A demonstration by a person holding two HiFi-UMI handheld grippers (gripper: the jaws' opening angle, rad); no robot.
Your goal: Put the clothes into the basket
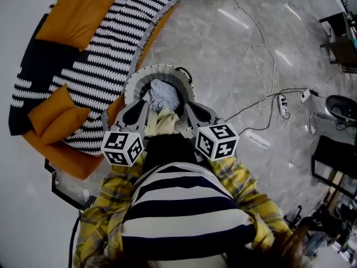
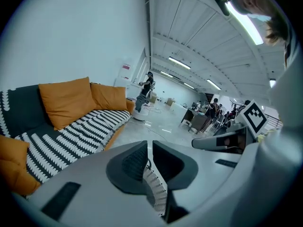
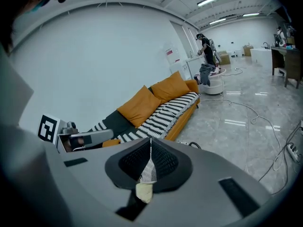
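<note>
Sofa point(image 1: 106, 60) beside basket point(image 1: 159, 69), garment point(image 1: 162, 121) above, cable point(image 1: 273, 74) across floor point(image 1: 223, 54)

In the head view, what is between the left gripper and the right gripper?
A pale cloth, gripped by left gripper and right gripper, in the head view.
</note>
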